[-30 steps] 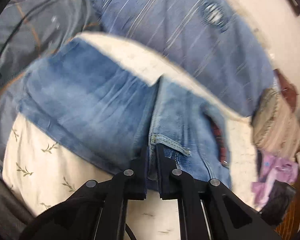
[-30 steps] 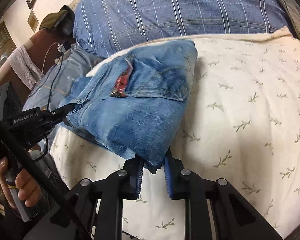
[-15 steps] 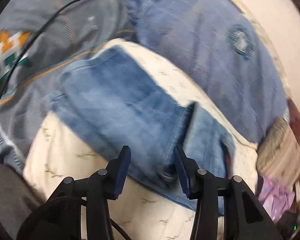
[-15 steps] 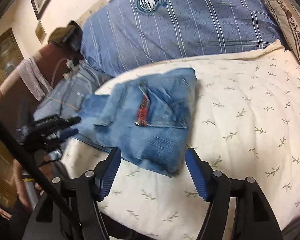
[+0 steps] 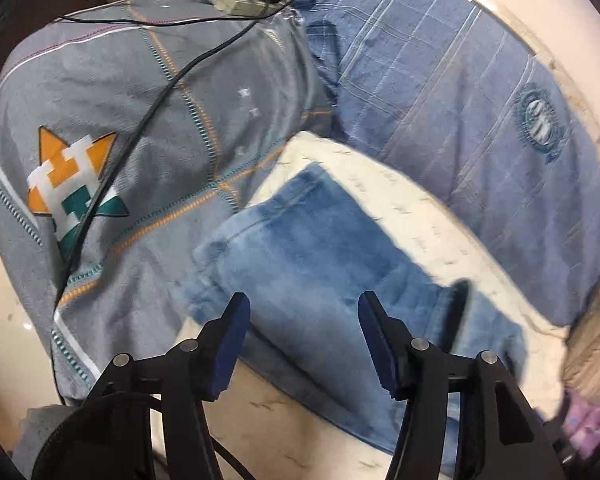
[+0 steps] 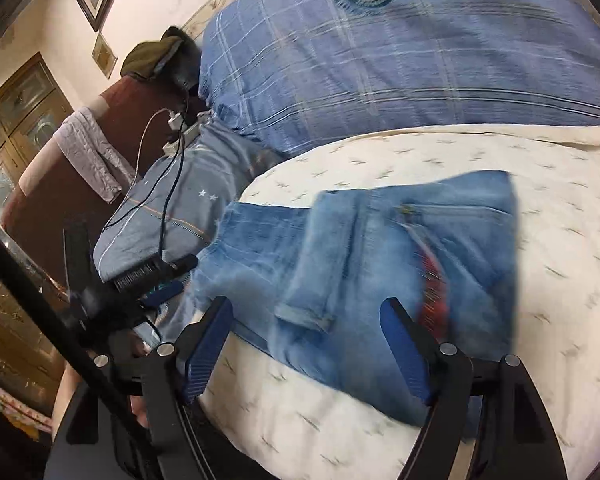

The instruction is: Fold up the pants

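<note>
Both grippers, left [image 5: 302, 306] & right [image 6: 306, 310], let go of jeans [image 6: 380, 248]; jaws opening, prob. clear.

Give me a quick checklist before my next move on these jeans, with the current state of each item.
1. left gripper clear of denim, jaws opening: ok.
2. right gripper clear, jaws opening, nothing pinched: ok.
3. jeans resting folded on the cream bedspread: ok.
4. Fold edges lined up: not ok, one layer sticks out to the left.
5. black cable away from the jeans: ok.
6. Fold finished: cannot tell.
</note>
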### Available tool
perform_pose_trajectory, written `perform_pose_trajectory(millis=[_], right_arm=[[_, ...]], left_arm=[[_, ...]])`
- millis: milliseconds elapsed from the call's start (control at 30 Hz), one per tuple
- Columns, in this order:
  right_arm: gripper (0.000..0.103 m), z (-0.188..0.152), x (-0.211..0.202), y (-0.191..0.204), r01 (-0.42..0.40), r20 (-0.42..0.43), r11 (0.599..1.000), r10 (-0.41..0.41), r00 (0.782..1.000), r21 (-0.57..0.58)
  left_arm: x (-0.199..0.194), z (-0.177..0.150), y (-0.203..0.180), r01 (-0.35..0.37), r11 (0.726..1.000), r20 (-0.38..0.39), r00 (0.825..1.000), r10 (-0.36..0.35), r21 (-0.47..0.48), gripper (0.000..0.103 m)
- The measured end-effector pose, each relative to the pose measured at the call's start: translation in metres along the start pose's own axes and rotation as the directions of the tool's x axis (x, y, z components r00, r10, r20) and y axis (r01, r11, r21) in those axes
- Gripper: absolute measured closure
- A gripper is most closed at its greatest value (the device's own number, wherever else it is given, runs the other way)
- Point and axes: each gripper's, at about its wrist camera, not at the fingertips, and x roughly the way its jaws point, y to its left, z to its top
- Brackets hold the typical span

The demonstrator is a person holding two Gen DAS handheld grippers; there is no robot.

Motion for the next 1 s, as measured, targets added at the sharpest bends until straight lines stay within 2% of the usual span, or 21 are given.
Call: perform_pose_trajectory(millis=[33,133,200,267,333,400,500,600,700,833,900,933,967,1000], right_arm=[[0.026,0.005,0.009,0.004,0.01,-0.01,1.0,-0.01,1.0,-0.003],[0.026,0.015,0.025,0.012,0.026,-0.023,1.0,-0.026,0.999,0.002],[0.026,0.021,0.031,0.014,0.036,-0.025,0.999,-0.036,0.999,0.015],[0.026,0.025,0.036,0.014,0.049,-0.026,0.998,-0.048,0.998,0.031],[0.026,0.029,0.04,0.015,0.049,-0.023,0.998,-0.048,0.999,0.049],[0.026,0.032,0.045,0.018,0.044,-0.026,0.997,-0.043,0.999,0.056],[0.025,0.036,0.056,0.023,0.043,-0.042,0.998,-0.04,0.998,0.052],[0.026,0.038,0.07,0.027,0.037,-0.069,0.998,-0.034,0.997,0.046],[0.025,0.038,0.084,0.03,0.022,-0.104,0.998,-0.016,0.994,0.051],[0.026,0.039,0.095,0.035,0.012,-0.125,0.999,-0.006,0.992,0.041],[0.026,0.04,0.096,0.036,0.016,-0.123,0.999,-0.011,0.992,0.039],[0.026,0.041,0.096,0.036,0.014,-0.125,0.999,-0.009,0.992,0.041],[0.026,0.041,0.097,0.036,0.008,-0.128,0.999,-0.002,0.992,0.042],[0.026,0.04,0.097,0.037,0.006,-0.128,0.999,-0.001,0.992,0.04]], left_arm=[[0.004,-0.002,0.001,-0.018,1.0,-0.013,1.0,0.018,-0.006,0.049],[0.008,-0.002,-0.004,0.007,1.0,-0.025,1.0,-0.007,-0.009,0.048],[0.01,-0.002,-0.008,-0.024,1.0,-0.014,1.0,0.024,0.015,0.047],[0.017,-0.002,-0.008,-0.043,0.999,-0.045,0.998,0.044,0.022,0.047],[0.025,0.003,-0.001,-0.033,0.999,-0.084,0.996,0.033,-0.005,0.047],[0.031,0.007,0.01,-0.002,0.998,-0.121,0.993,-0.007,-0.07,0.047],[0.047,0.011,0.029,0.052,0.981,-0.189,0.978,-0.088,-0.186,0.047],[0.057,0.016,0.041,0.069,0.966,-0.209,0.97,-0.123,-0.251,0.047],[0.067,0.021,0.049,0.056,0.953,-0.218,0.968,-0.125,-0.297,0.047],[0.081,0.033,0.044,0.002,0.964,-0.246,0.967,-0.07,-0.265,0.047],[0.08,0.035,0.044,-0.009,0.968,-0.244,0.968,-0.055,-0.251,0.051],[0.079,0.033,0.045,-0.01,0.967,-0.24,0.969,-0.053,-0.256,0.057],[0.077,0.032,0.05,-0.003,0.961,-0.235,0.97,-0.065,-0.277,0.063],[0.074,0.03,0.058,0.03,0.944,-0.22,0.97,-0.108,-0.33,0.067]])
